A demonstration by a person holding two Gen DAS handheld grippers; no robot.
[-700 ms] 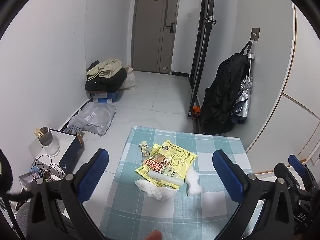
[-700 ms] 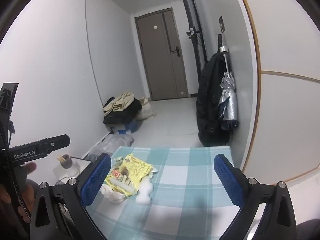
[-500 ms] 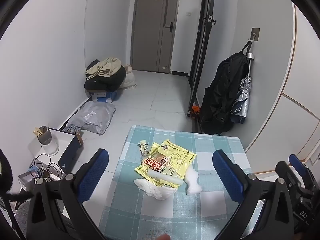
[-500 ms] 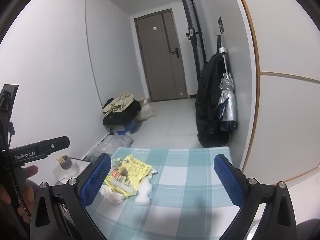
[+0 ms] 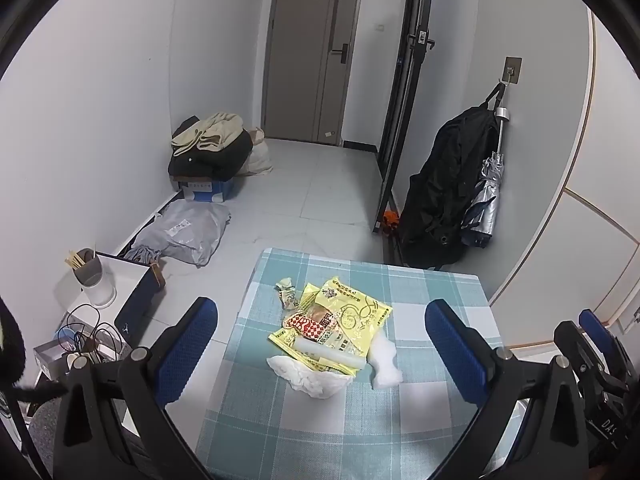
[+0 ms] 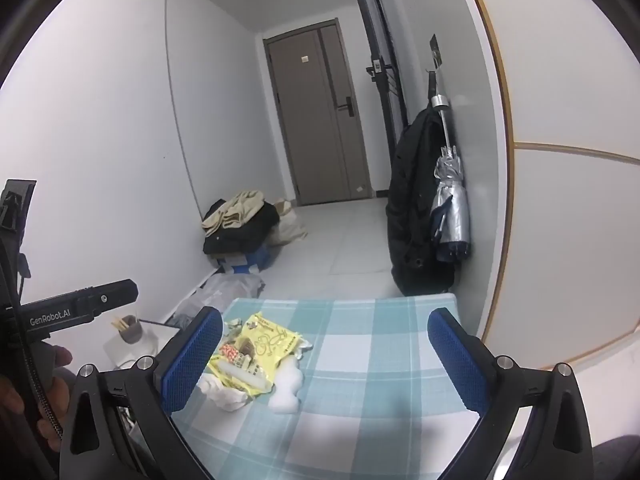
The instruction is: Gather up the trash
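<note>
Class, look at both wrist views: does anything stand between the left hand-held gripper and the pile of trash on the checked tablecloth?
Nothing visible does. The left hand-held gripper is open above the checked tablecloth, and the pile of trash lies ahead between its fingers with only bare cloth before it.

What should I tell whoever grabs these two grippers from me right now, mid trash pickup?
Left gripper: open, empty, above the table's near side.
Right gripper: open, empty, off to the right of the pile.
Trash sits in one cluster on the checked tablecloth: yellow wrapper, crumpled white tissue in front of it, white foam piece at its right, small crumpled wrapper behind.
Done: nothing picked up.
Left: collect every piece. No bin is in view.
</note>
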